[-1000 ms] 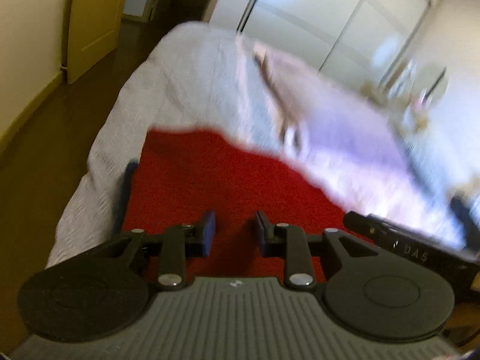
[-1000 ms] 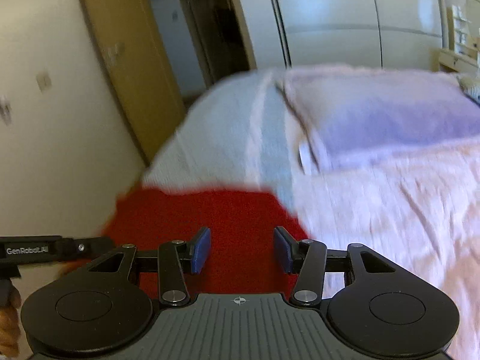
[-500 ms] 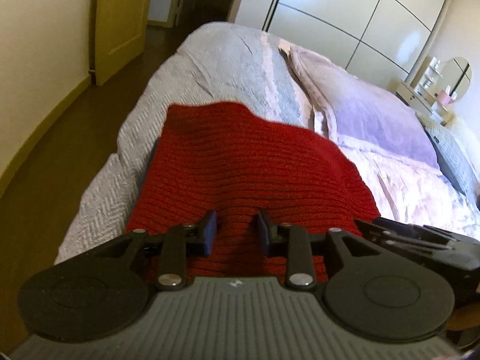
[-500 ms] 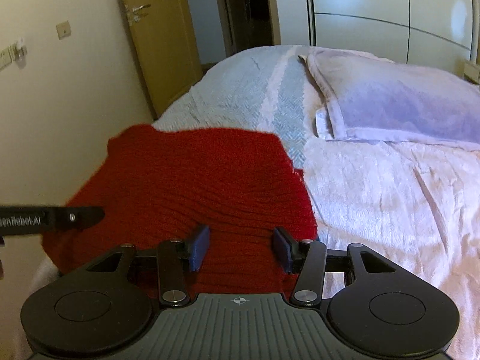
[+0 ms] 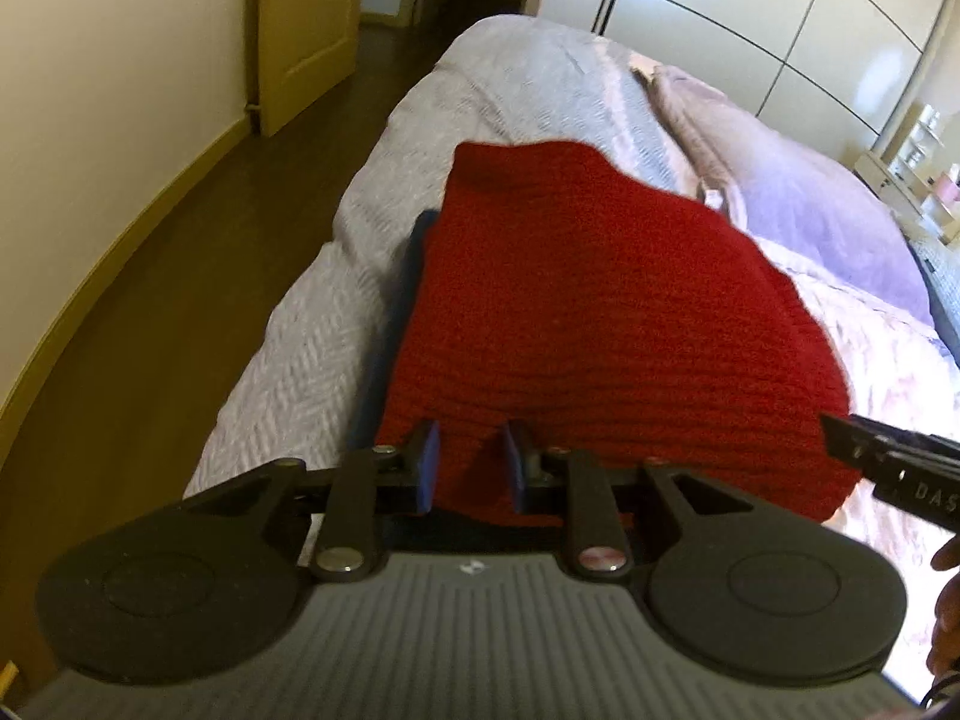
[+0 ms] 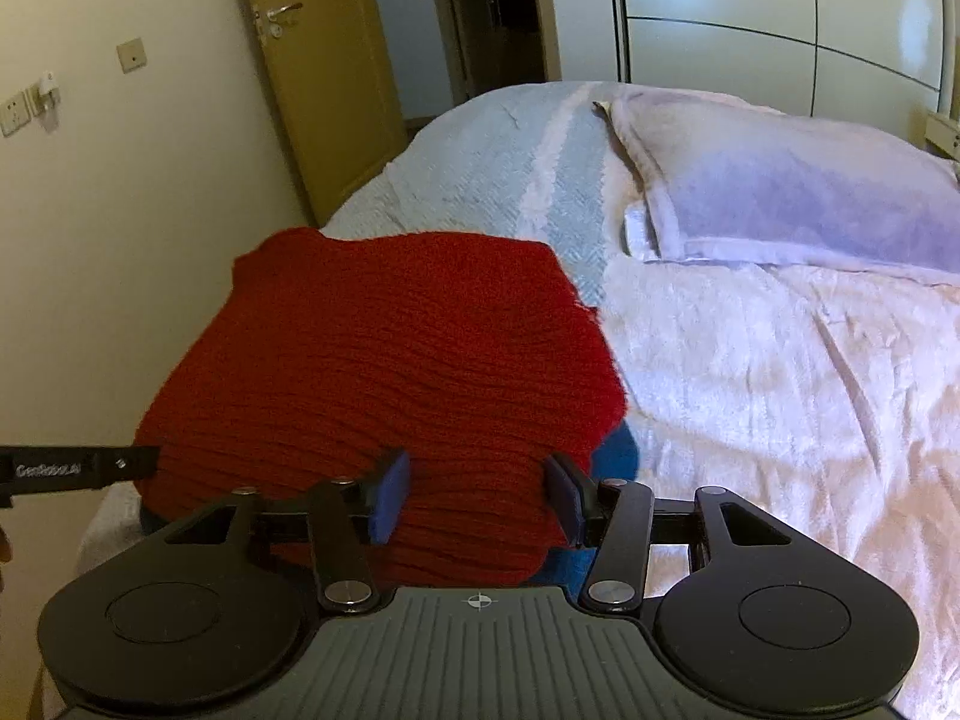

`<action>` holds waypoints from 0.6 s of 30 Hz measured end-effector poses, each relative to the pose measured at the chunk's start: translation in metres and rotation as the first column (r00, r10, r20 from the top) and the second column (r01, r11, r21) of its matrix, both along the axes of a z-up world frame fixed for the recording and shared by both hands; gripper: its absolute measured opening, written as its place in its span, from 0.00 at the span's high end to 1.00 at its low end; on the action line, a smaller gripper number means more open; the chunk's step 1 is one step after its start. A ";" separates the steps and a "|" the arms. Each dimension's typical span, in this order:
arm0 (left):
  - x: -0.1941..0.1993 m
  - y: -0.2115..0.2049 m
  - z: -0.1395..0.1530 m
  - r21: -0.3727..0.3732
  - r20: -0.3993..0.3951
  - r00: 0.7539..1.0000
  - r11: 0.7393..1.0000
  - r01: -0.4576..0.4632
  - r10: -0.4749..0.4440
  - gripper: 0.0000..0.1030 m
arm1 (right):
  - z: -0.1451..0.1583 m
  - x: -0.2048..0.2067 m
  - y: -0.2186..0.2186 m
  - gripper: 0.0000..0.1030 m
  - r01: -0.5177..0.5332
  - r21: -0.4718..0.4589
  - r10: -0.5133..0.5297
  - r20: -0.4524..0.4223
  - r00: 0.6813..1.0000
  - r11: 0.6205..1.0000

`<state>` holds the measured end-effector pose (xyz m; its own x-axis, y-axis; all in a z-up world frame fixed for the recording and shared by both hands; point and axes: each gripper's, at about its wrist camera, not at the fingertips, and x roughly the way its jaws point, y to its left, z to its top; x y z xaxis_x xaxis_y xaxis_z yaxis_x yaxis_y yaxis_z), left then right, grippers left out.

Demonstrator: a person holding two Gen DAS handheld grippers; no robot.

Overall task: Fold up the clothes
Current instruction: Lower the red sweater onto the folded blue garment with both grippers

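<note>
On the near corner of the bed (image 6: 780, 396), at the side nearest the door, the red knitted garment (image 5: 600, 312) lies spread over a blue garment (image 5: 390, 324), which shows only as a strip along the red one's door side and as a patch at its other near corner in the right wrist view.

The left gripper (image 5: 471, 465) has the red knit's near edge between its jaws, which are closing on it; whether the pads already press the cloth I cannot tell. The right gripper (image 6: 477, 495) stands wider, about half open, with the same near edge bulging up between its fingers; the pads seem to touch the knit at both sides, yet a firm grip cannot be told from these views.

The step in hand looks like taking the near edge at two points to fold it away over the rest. To do it well, both jaws should bite the red knit alone (the blue layer beneath could easily come along), at matching spots along the edge. Lift the two evenly, carry the edge toward the far edge of the red garment, and lay it down square so the thick knit does not bunch.
</note>
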<state>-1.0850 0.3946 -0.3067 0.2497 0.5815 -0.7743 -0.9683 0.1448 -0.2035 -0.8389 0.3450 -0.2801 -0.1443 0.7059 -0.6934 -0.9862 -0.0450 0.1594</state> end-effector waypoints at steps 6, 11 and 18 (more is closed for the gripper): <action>-0.013 -0.005 0.015 -0.012 0.052 0.998 0.999 -0.033 0.033 0.82 | 0.011 0.005 0.002 0.52 0.030 0.003 -0.030 -0.025 0.999 1.000; -0.014 0.001 0.037 0.006 0.086 0.996 0.999 -0.034 0.033 0.82 | 0.024 0.010 0.002 0.52 0.056 0.008 -0.056 -0.043 0.998 0.998; 0.005 0.006 0.046 -0.118 0.030 0.997 0.991 -0.061 0.065 0.76 | 0.024 0.015 0.004 0.51 0.078 -0.110 -0.084 -0.050 0.995 0.991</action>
